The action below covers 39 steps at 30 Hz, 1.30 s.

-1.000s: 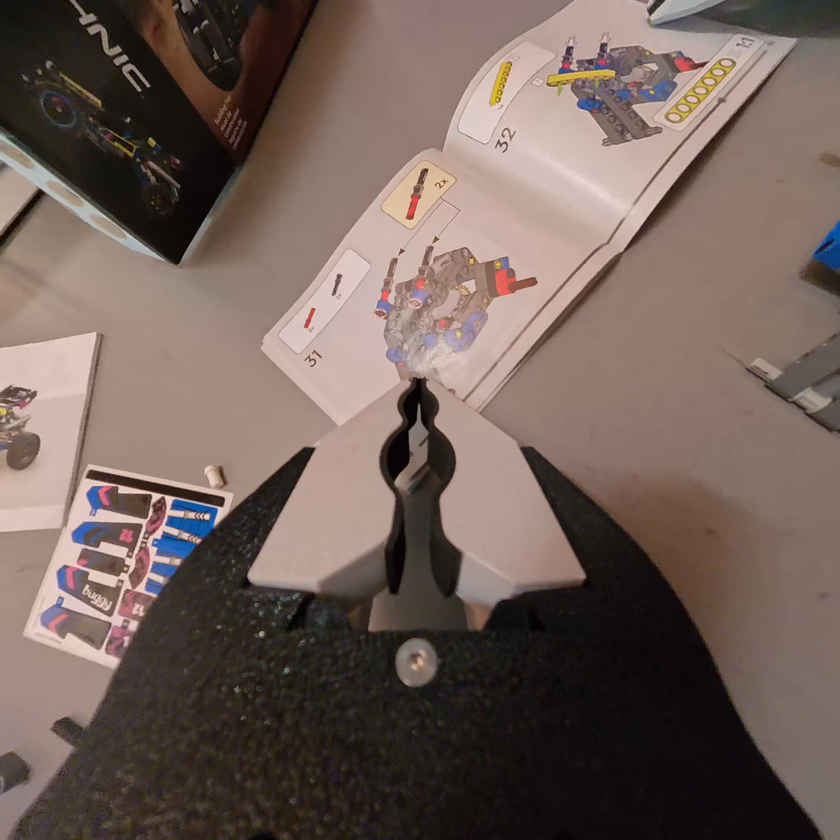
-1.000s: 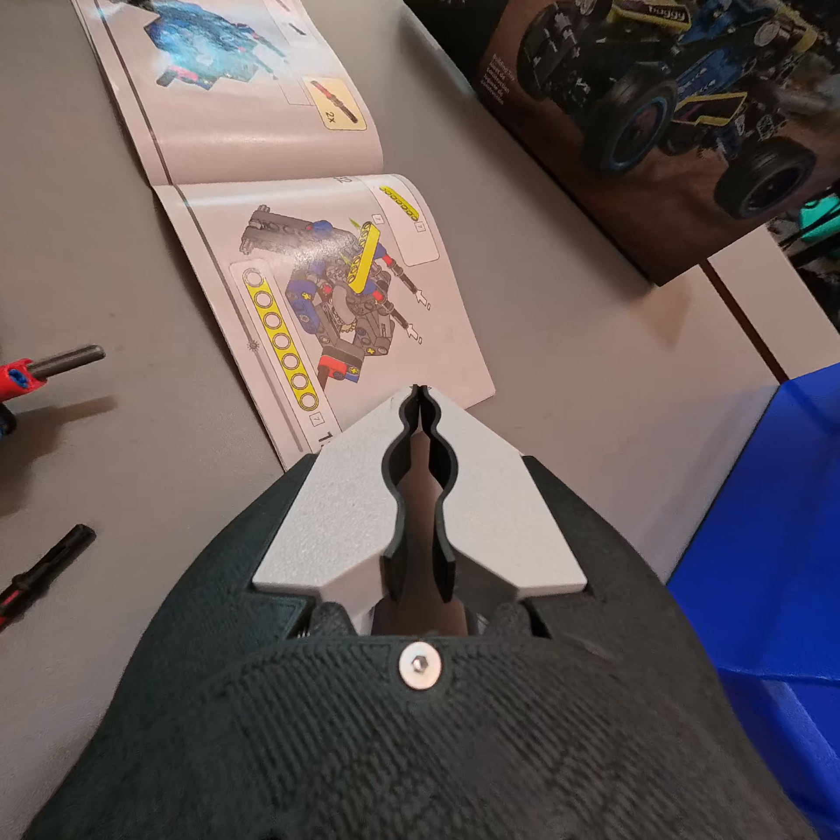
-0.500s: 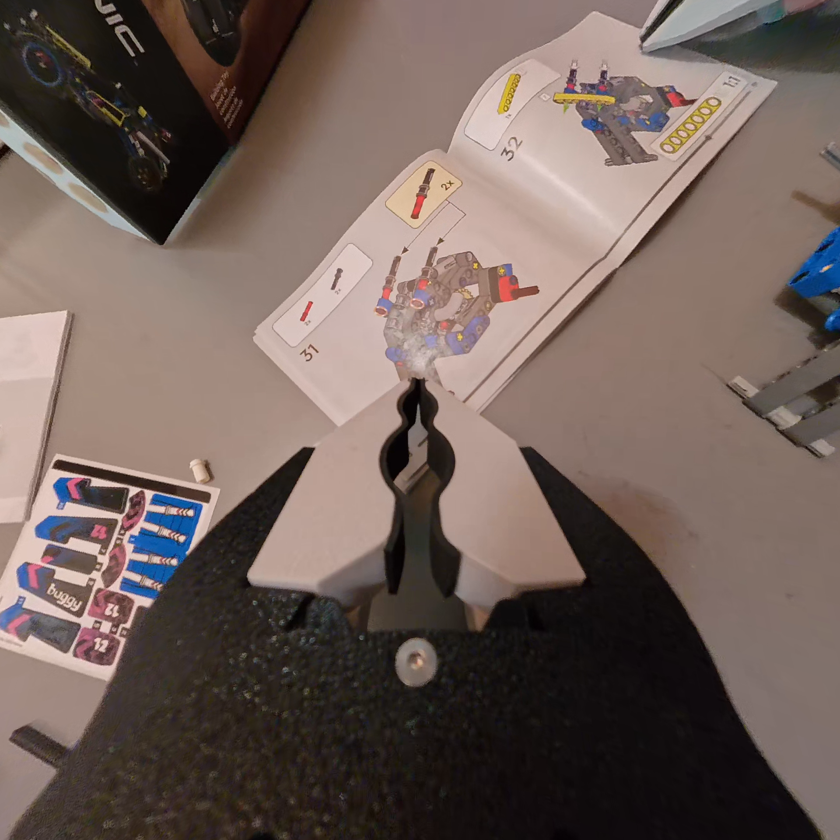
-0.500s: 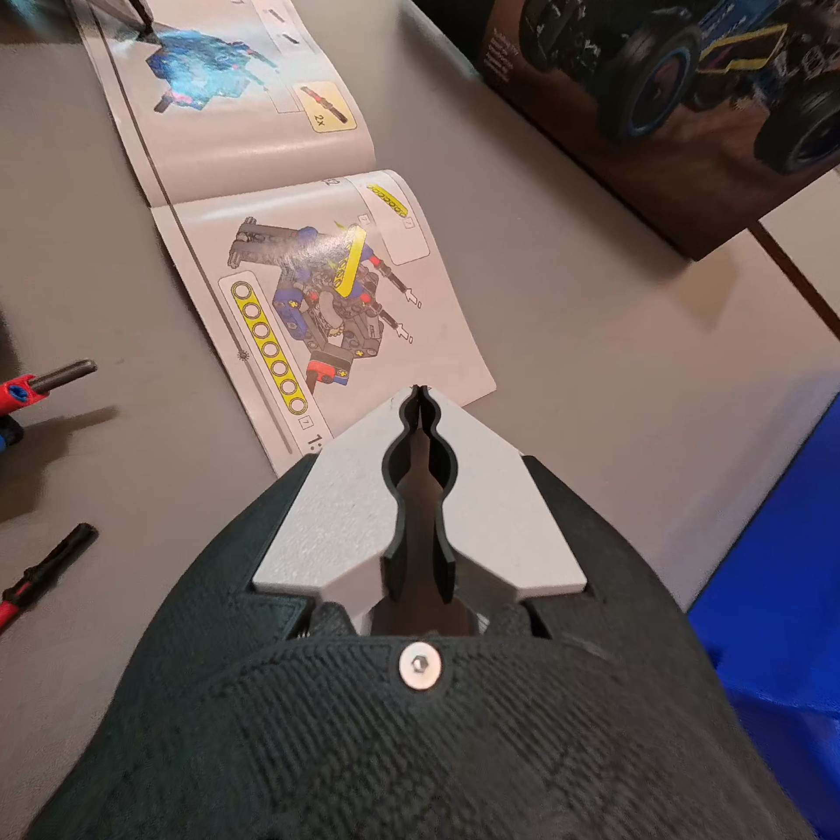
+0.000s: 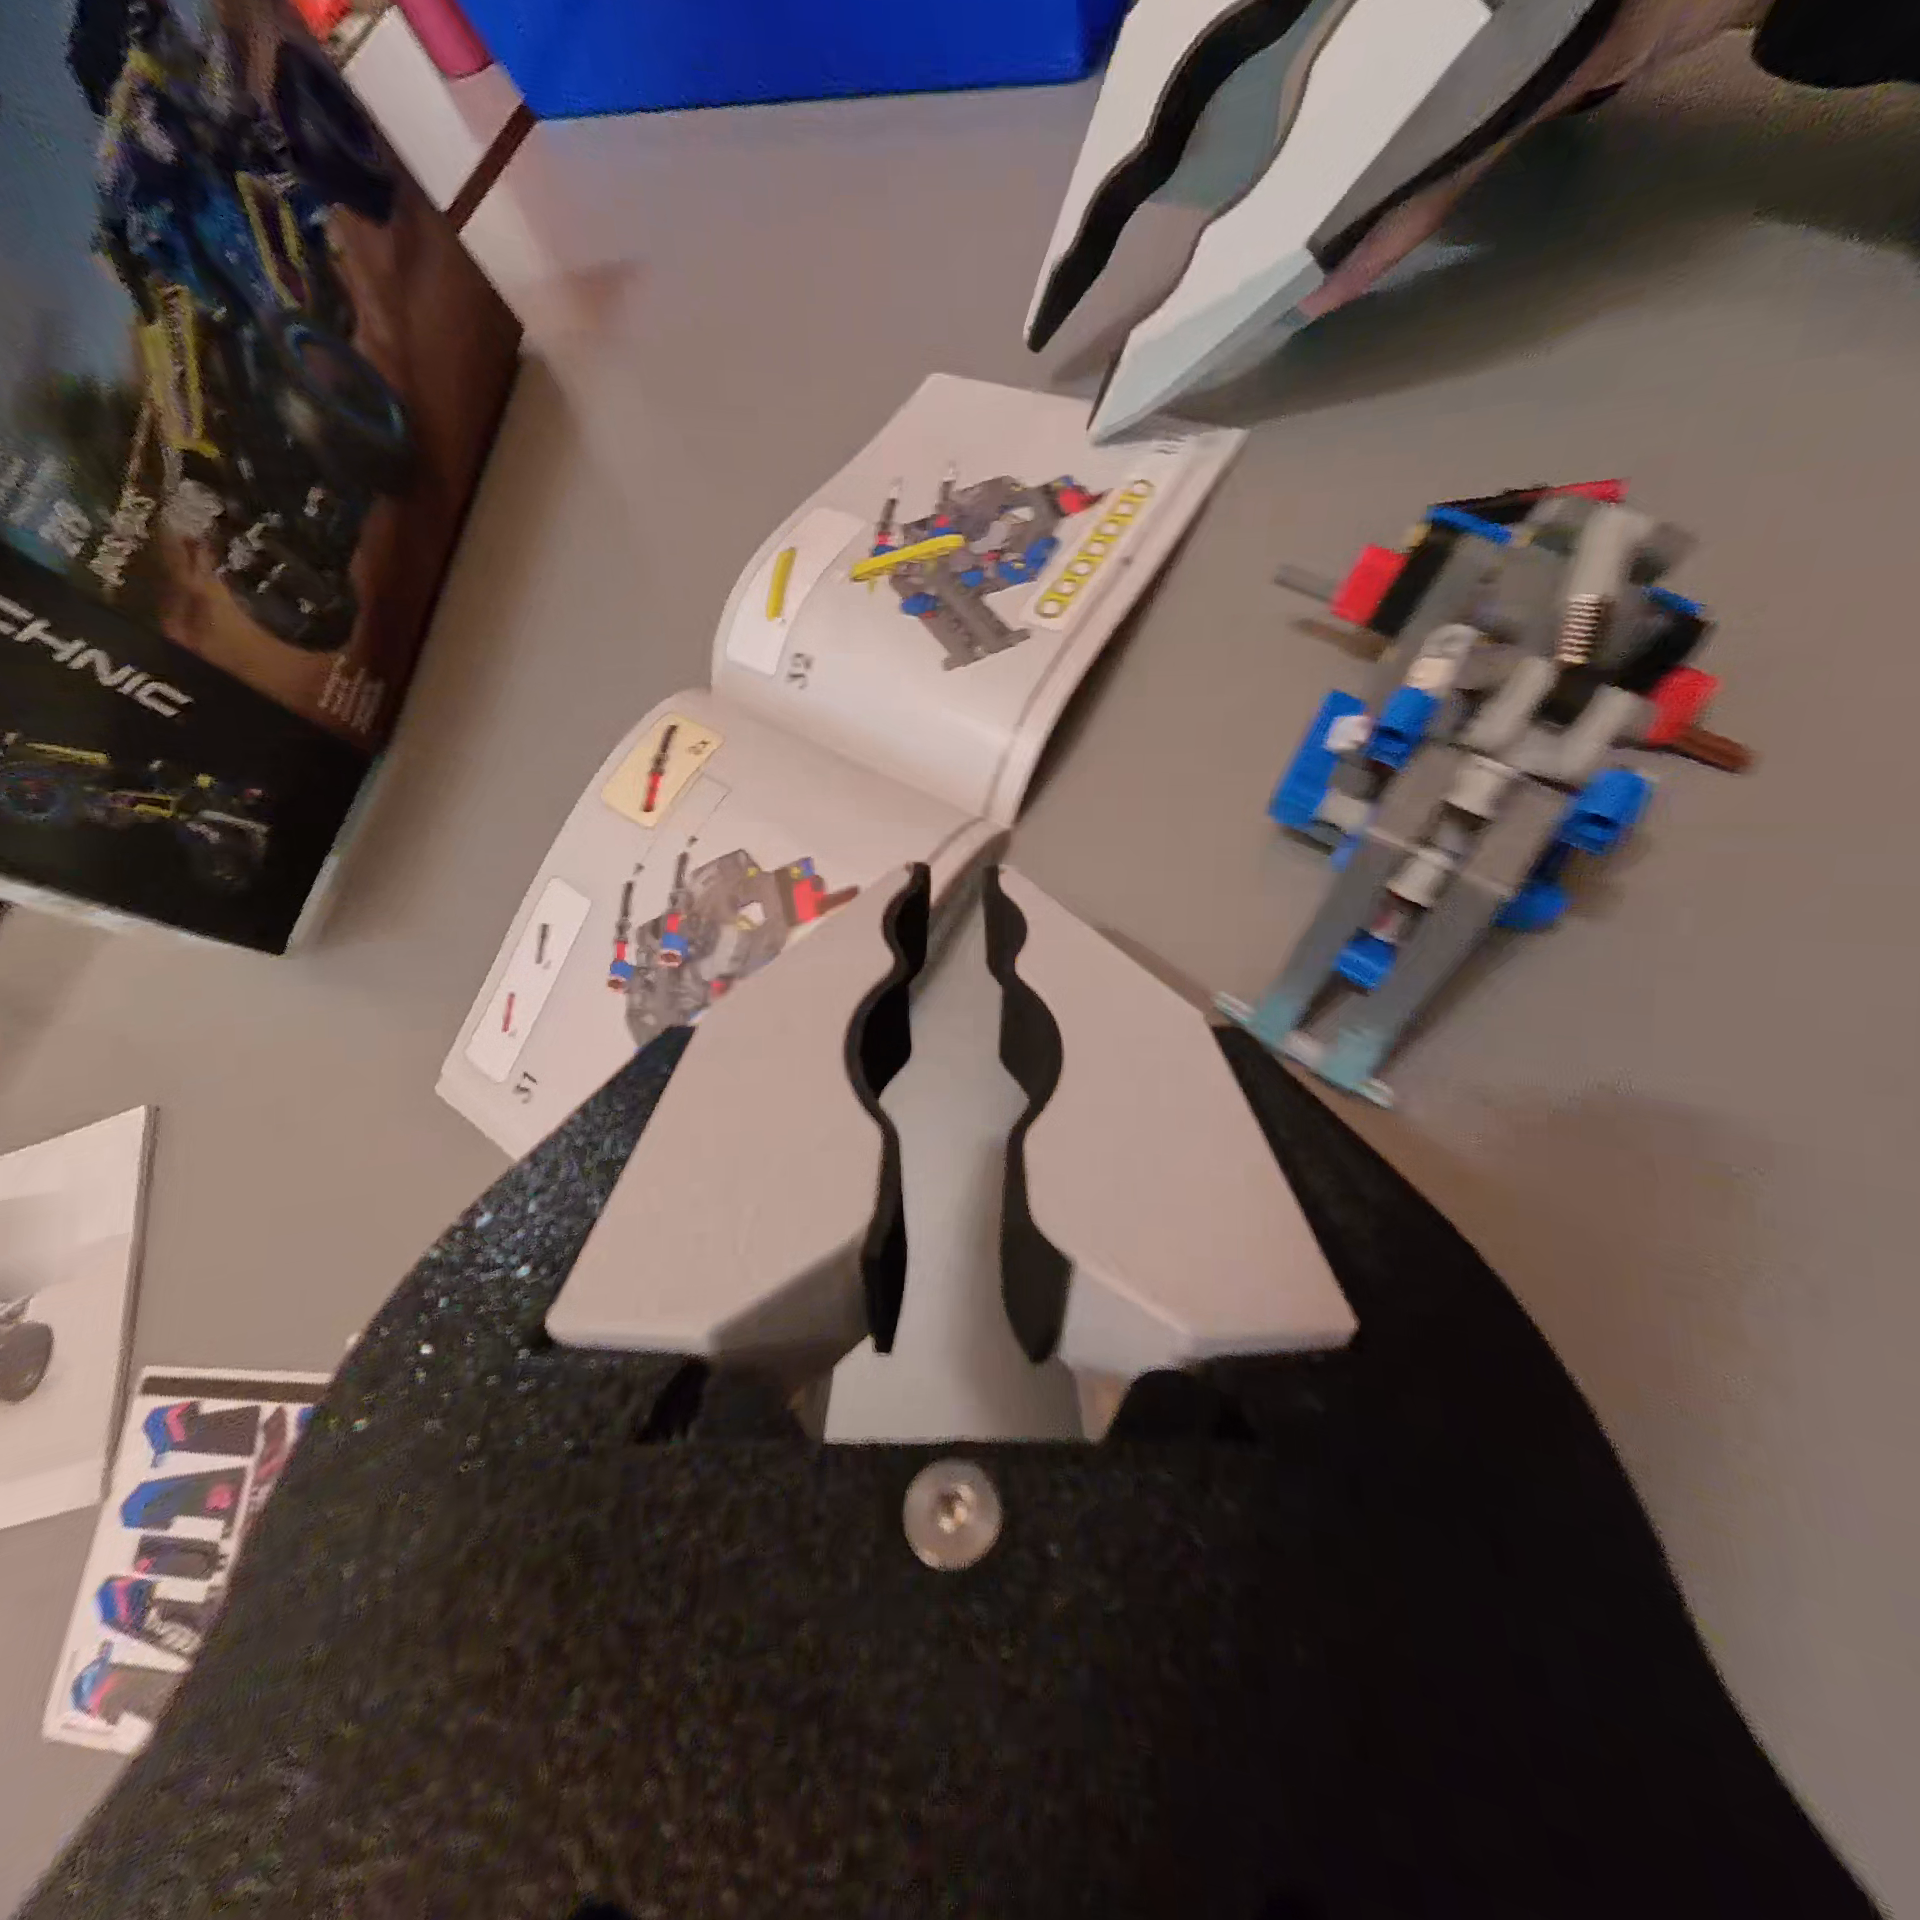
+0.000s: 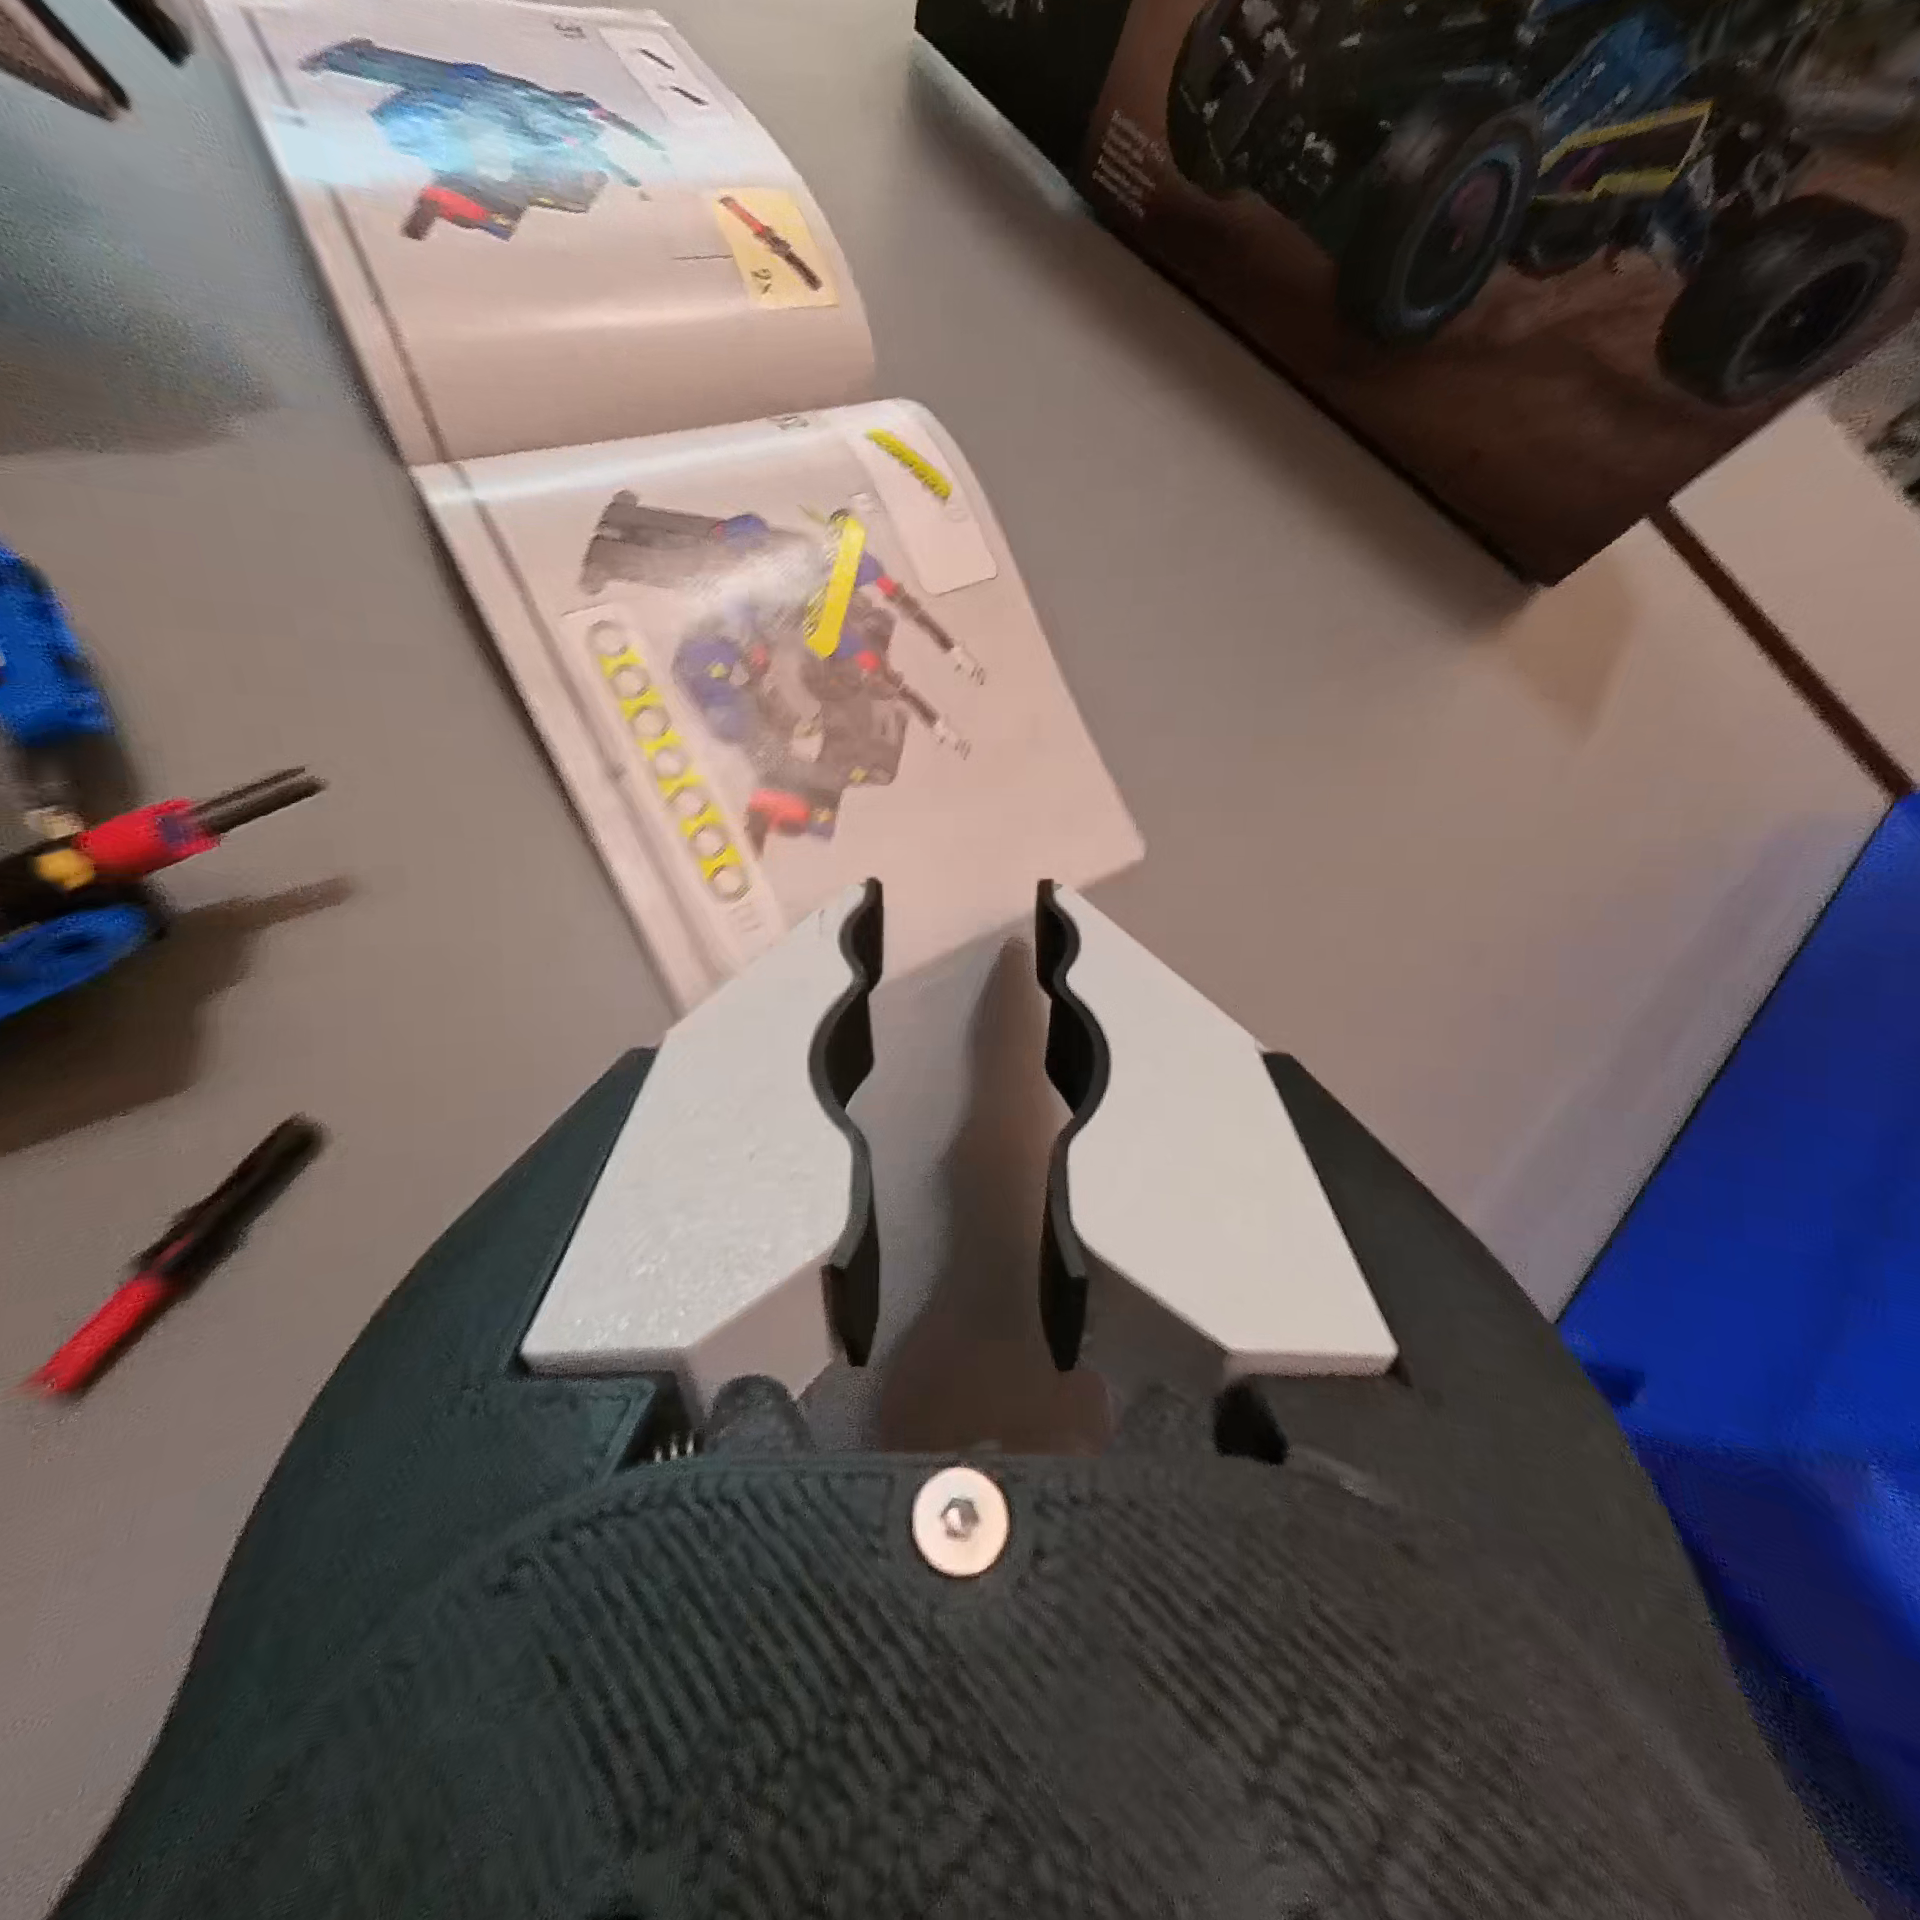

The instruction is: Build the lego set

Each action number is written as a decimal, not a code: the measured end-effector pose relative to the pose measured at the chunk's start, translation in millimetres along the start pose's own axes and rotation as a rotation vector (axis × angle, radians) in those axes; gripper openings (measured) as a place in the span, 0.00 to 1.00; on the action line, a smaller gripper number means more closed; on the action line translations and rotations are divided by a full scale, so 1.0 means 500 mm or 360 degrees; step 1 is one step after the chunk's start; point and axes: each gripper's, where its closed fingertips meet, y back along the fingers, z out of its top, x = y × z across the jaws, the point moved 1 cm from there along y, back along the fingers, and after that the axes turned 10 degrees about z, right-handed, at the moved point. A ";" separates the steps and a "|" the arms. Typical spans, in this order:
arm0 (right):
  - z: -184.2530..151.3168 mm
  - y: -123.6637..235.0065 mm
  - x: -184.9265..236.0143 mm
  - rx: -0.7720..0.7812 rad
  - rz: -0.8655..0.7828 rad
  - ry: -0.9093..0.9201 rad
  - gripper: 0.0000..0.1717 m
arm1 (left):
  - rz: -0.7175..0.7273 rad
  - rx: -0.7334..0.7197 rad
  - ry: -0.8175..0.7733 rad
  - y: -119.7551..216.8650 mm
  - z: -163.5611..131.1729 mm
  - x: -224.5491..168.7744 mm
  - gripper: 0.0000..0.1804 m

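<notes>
My left gripper [image 5: 954, 883] hangs over the near edge of an open instruction booklet [image 5: 883, 707]. Its jaws stand slightly apart with nothing between them. A partly built grey, blue and red brick model [image 5: 1475, 748] lies on the grey table to its right. My right gripper [image 6: 958, 894] is open and empty, just above the booklet's [image 6: 727, 582] corner. It also shows in the left wrist view [image 5: 1070, 374], at the booklet's far corner. A black and red pin [image 6: 166, 1257] lies to its left, near the model [image 6: 62, 831].
A dark toy box [image 5: 239, 520] stands at the left, and shows at the top right of the right wrist view [image 6: 1507, 208]. A sticker sheet [image 5: 177, 1538] and a second booklet [image 5: 62, 1299] lie at the lower left. A blue bin [image 6: 1766, 1247] borders the table's right edge. The gap from one gripper's tips to the other's is roughly 15 cm.
Both grippers were shut and have opened, the right one wider. The left view has pulled back and swung, so the model and the right gripper now show in it.
</notes>
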 end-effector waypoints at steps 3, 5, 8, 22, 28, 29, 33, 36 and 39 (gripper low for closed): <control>-0.022 0.059 0.046 -0.0043 0.0025 -0.0165 0.17 | -0.0186 -0.0057 0.0003 0.040 -0.005 -0.041 0.13; -0.030 0.105 0.097 -0.0099 0.0096 -0.0253 0.18 | -0.0333 -0.0157 -0.0013 0.063 -0.002 -0.077 0.22; -0.034 0.152 0.175 -0.0180 0.0182 -0.0330 0.21 | -0.0409 -0.0261 -0.0132 0.074 0.006 -0.106 0.28; -0.053 0.108 0.221 0.0002 0.0212 -0.0217 0.14 | -0.0450 -0.0236 -0.0318 0.029 0.019 -0.150 0.20; -0.044 0.093 0.219 0.0011 0.0249 -0.0166 0.10 | -0.0212 -0.0224 -0.0448 0.019 0.009 -0.153 0.13; -0.045 0.093 0.221 0.0015 0.0253 -0.0162 0.06 | -0.0174 -0.0227 -0.0451 0.019 0.010 -0.152 0.13; -0.048 0.096 0.219 0.0028 0.0177 -0.0152 0.03 | -0.0049 -0.0231 -0.0429 0.019 0.013 -0.153 0.13; -0.053 0.101 0.218 0.0037 0.0117 -0.0184 0.03 | 0.0014 -0.0241 -0.0386 0.020 0.014 -0.156 0.13; -0.057 0.105 0.215 0.0044 0.0063 -0.0241 0.03 | 0.0047 -0.0241 -0.0340 0.021 0.014 -0.158 0.13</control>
